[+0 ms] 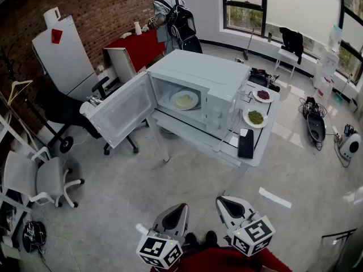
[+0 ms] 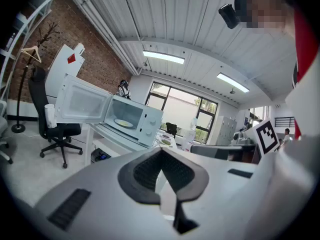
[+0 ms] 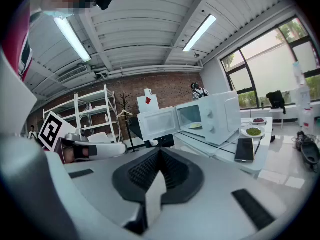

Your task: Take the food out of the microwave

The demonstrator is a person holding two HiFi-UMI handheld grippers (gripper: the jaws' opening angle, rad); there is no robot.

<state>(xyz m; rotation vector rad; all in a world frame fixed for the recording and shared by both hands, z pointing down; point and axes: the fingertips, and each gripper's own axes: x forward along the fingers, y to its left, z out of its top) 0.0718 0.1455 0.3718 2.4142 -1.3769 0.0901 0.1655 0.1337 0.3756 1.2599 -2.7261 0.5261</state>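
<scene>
Food, a pale yellow, flat round patch, lies on a smooth white plate inside the microwave, level on the floor of the oven chamber. Being round, the plate has no long axis to speak of. The microwave is a white, hard-edged box with its long side running along the table. Its chamber opens toward the lower left of the head view. The door, a rounded rectangle with a translucent pane, is swung wide on its left hinge and hangs out past the table edge.

On the pale table to the right of the microwave are two more round white dishes, one with green food and, farther back, one with dark red food. A flat black phone lies near the front edge.

Both claws are held low, close to the person's body and well apart from the microwave. The left claw is clenched with nothing in it, its dark ribbed pads meeting at a point. The right claw is likewise clenched and empty. A black office chair stands on the grey floor just beyond the door.
</scene>
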